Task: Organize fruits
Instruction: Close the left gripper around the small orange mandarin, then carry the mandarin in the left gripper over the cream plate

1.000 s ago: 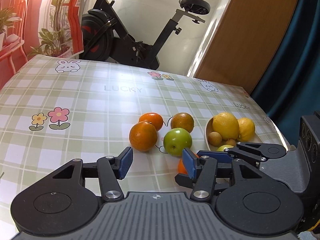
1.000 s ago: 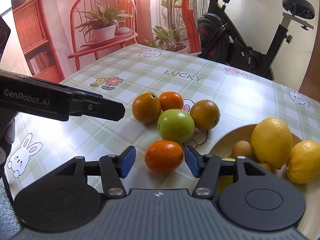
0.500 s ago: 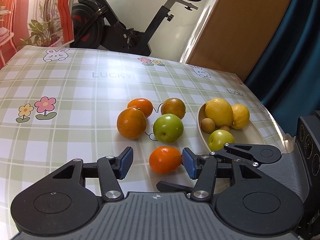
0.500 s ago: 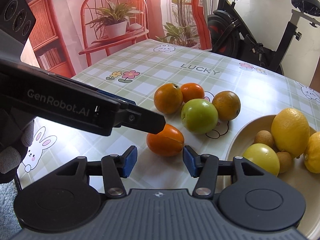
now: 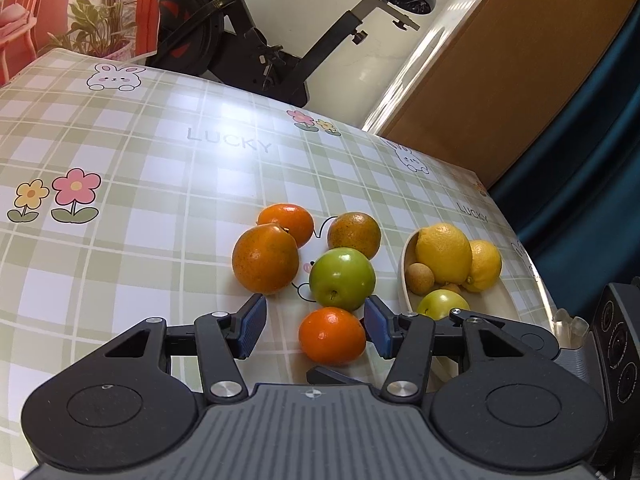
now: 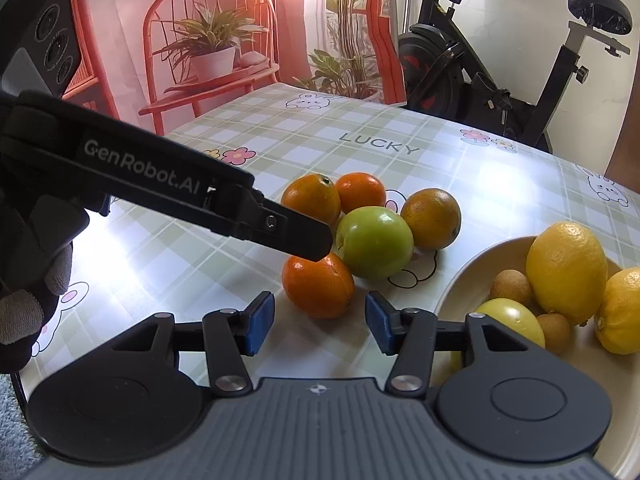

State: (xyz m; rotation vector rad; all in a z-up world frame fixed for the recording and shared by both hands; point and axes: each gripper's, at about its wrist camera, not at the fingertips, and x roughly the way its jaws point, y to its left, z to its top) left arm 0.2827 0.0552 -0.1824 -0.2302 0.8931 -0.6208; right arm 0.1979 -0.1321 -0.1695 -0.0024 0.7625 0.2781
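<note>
Glossy checked tablecloth [image 5: 160, 184] bears round, dimpled orange [image 5: 332, 335] between spread left claw [image 5: 314, 325].

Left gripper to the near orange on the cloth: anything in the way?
Nothing visible. The left gripper is open, and the near orange lies just ahead of its pads, close to the right one. The green apple sits right behind the orange. The right gripper is open too, facing the same fruit.
</note>
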